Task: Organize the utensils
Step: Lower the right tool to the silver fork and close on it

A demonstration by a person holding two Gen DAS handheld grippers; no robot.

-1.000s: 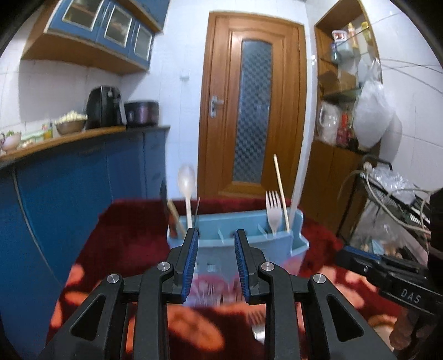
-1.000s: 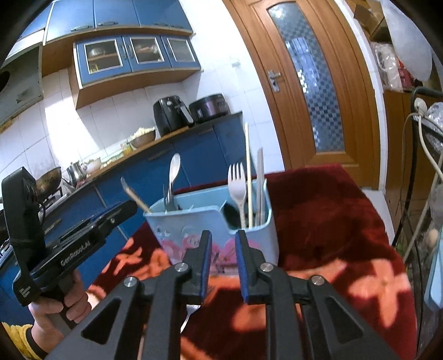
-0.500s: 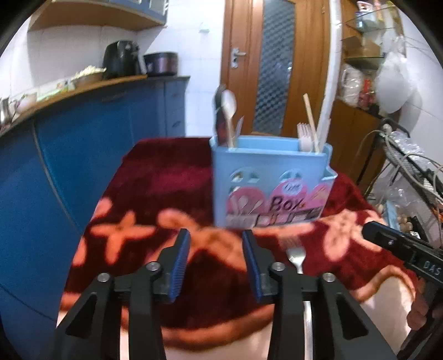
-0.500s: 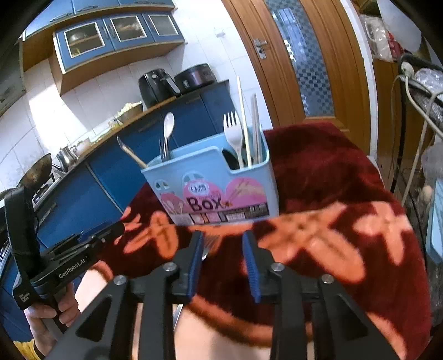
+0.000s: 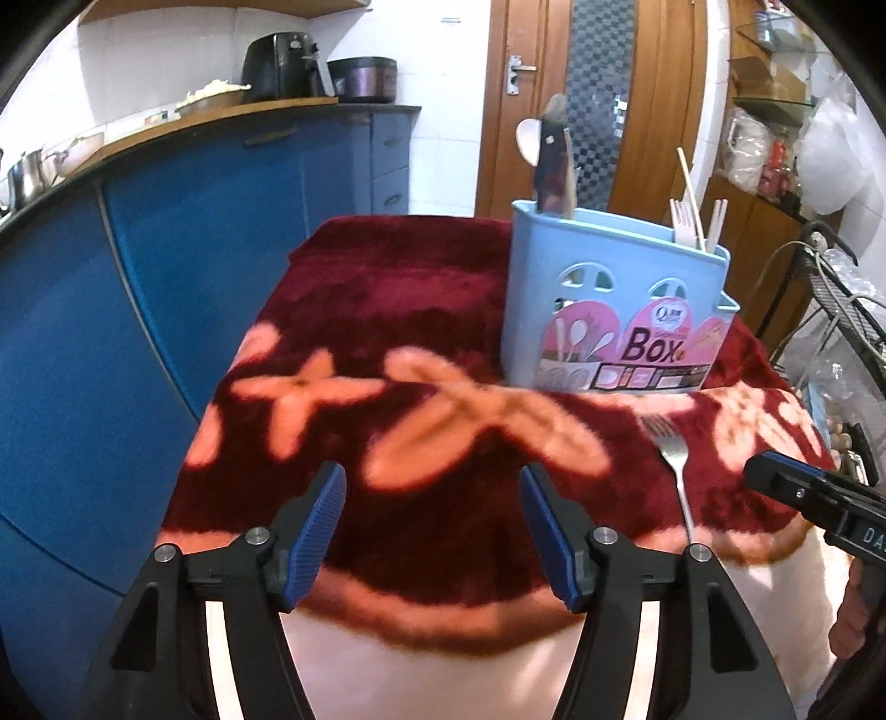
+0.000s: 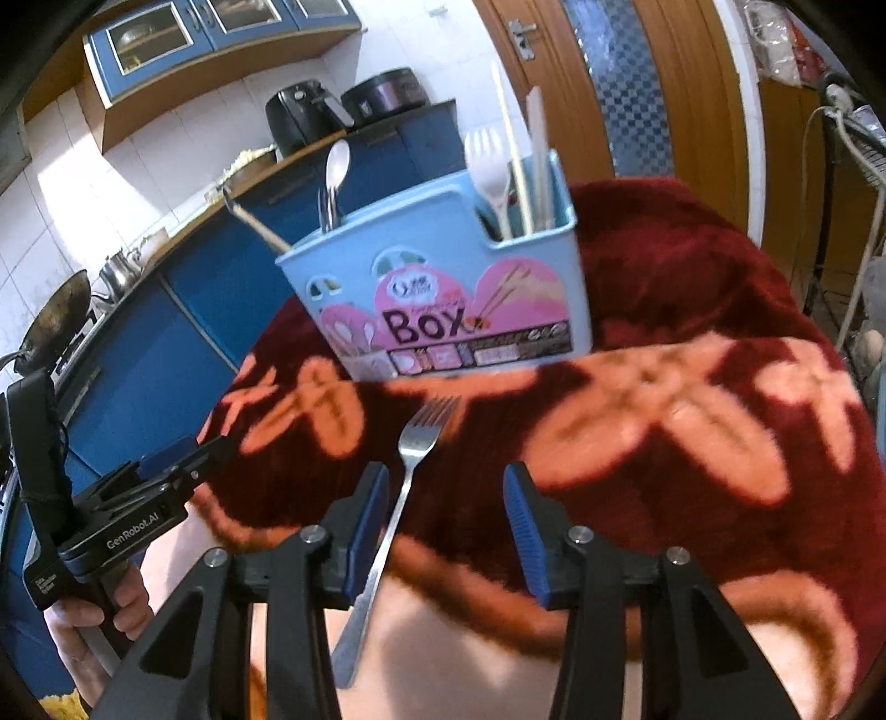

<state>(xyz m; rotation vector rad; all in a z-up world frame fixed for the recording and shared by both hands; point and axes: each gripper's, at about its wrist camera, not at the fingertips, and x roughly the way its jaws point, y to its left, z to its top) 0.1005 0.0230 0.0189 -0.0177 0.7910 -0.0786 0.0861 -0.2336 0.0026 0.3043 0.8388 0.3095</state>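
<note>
The box point(image 6: 443, 277) is light blue with a pink label and dark lettering. The fork point(image 6: 410, 459) is silver. The cloth point(image 5: 387, 332) is dark red with orange flowers. Each claw point(image 6: 443, 515) is black with blue pads point(image 6: 520, 520). The cabinets point(image 5: 166, 221) are blue.

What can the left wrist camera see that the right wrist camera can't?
Only the left wrist view shows the open left gripper from behind and a dark-handled utensil in the box. Only the right wrist view shows the open right gripper from behind, a wok and the upper cabinets. Both show the blue box, the metal fork lying on the red cloth, and the door.
</note>
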